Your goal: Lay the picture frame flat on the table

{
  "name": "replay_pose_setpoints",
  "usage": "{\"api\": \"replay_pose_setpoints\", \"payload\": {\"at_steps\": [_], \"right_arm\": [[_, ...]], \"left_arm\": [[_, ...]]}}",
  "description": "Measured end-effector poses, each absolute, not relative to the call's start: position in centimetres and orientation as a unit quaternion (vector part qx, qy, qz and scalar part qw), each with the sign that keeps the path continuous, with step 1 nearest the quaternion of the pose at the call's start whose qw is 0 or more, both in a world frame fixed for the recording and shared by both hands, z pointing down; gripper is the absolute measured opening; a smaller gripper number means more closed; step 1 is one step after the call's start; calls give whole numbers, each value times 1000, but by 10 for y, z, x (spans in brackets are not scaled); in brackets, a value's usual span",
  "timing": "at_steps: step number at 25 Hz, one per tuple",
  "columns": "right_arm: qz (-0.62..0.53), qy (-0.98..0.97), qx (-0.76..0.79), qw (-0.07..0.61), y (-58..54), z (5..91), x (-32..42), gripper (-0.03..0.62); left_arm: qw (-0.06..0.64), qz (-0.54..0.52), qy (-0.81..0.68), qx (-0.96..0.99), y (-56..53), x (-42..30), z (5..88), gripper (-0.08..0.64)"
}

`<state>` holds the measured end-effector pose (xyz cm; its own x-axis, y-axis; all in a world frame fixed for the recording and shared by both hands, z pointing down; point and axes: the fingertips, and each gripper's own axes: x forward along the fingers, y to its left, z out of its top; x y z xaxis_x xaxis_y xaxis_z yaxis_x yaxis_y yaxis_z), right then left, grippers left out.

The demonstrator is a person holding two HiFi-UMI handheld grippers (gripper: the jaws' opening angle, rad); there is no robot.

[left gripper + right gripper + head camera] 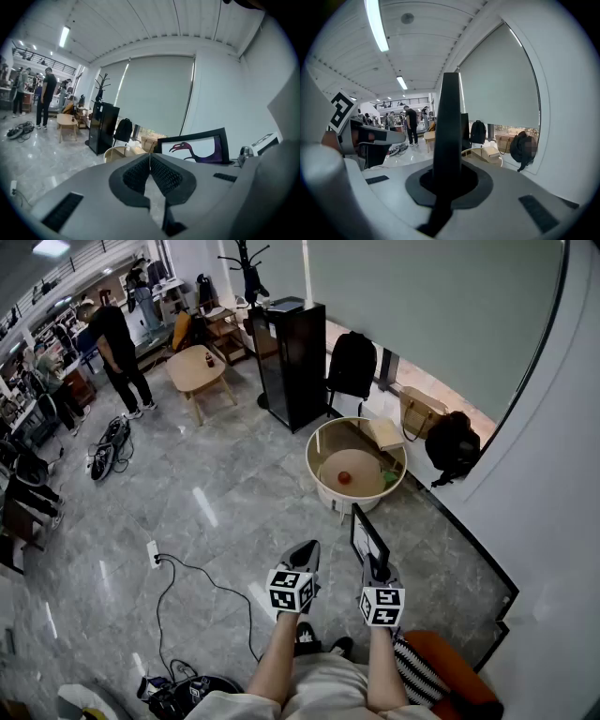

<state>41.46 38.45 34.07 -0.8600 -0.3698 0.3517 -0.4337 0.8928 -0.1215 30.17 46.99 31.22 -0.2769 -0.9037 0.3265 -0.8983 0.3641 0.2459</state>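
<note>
My right gripper (373, 565) is shut on a black picture frame (367, 538) and holds it upright in the air, over the grey floor. In the right gripper view the frame (447, 140) stands edge-on between the jaws. From the left gripper view its front (197, 147) shows a dark bird on white. My left gripper (307, 552) hangs beside it on the left, jaws pressed together (150, 161) with nothing in them. Ahead stands a round, rimmed wooden table (323, 442).
On the round table lie an orange ball (344, 477) and a pale box (385, 434). A black cabinet (291, 362), a black chair (352, 367) and bags (452, 444) stand behind it. A cable (202, 577) crosses the floor. People stand far left.
</note>
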Motion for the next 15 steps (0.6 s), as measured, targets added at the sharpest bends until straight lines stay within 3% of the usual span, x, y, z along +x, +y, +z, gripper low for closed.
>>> {"api": "replay_pose_setpoints", "payload": {"at_steps": [6, 11, 15], "right_arm": [[105, -957, 205, 176, 380, 357, 471, 38], [119, -954, 212, 177, 379, 362, 486, 38], [135, -954, 212, 163, 378, 357, 482, 38]], "left_arm": [[209, -24, -796, 567, 459, 355, 325, 23], [189, 58, -769, 609, 437, 349, 334, 23], [195, -21, -787, 585, 438, 352, 310, 23]]}}
